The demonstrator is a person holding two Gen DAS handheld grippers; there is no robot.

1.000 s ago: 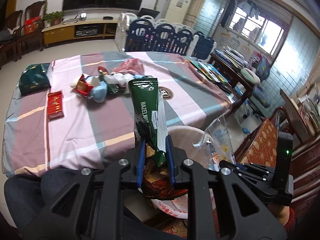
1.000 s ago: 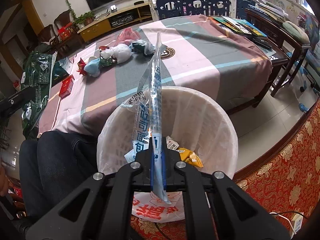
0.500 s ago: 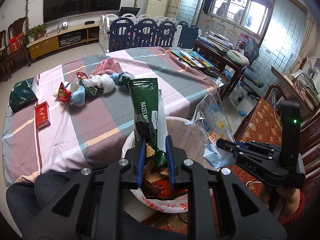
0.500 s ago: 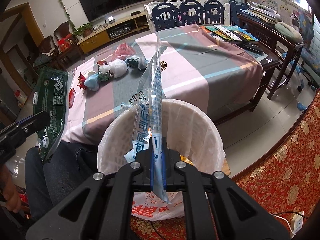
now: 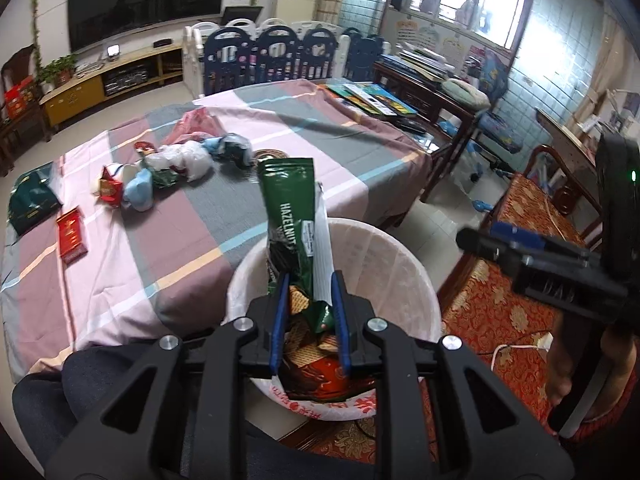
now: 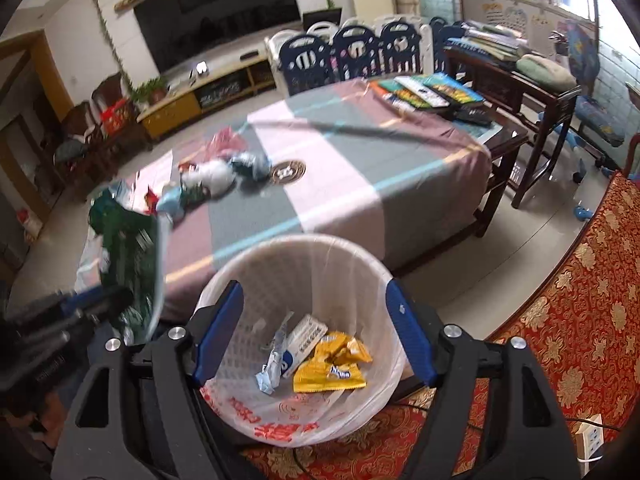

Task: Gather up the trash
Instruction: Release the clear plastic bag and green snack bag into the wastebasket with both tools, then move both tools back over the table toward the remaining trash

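The left gripper (image 5: 308, 308) has its fingers (image 5: 279, 316) clamped on the lower part of a green hazelnut wafer wrapper (image 5: 292, 216), which stands upright above the near rim of the white waste basket (image 6: 304, 264). The right gripper (image 6: 314, 332) has just been opening; its fingers (image 6: 218, 332) now stand wide apart with nothing between them, directly over the basket mouth. Inside the basket lie a clear blue-printed wrapper (image 6: 276, 356), a white packet (image 6: 306, 338) and a yellow snack bag (image 6: 332, 364). The basket stands on the floor just beside the near edge of the counter (image 5: 304, 120), which is covered with a striped cloth. Open cloth separates that edge from a cluster of crumpled trash (image 5: 168, 172). A red packet (image 5: 72, 234) and a green bag (image 5: 30, 200) lie near the left edge. A red patterned seat (image 6: 560, 320) borders the basket on the right.
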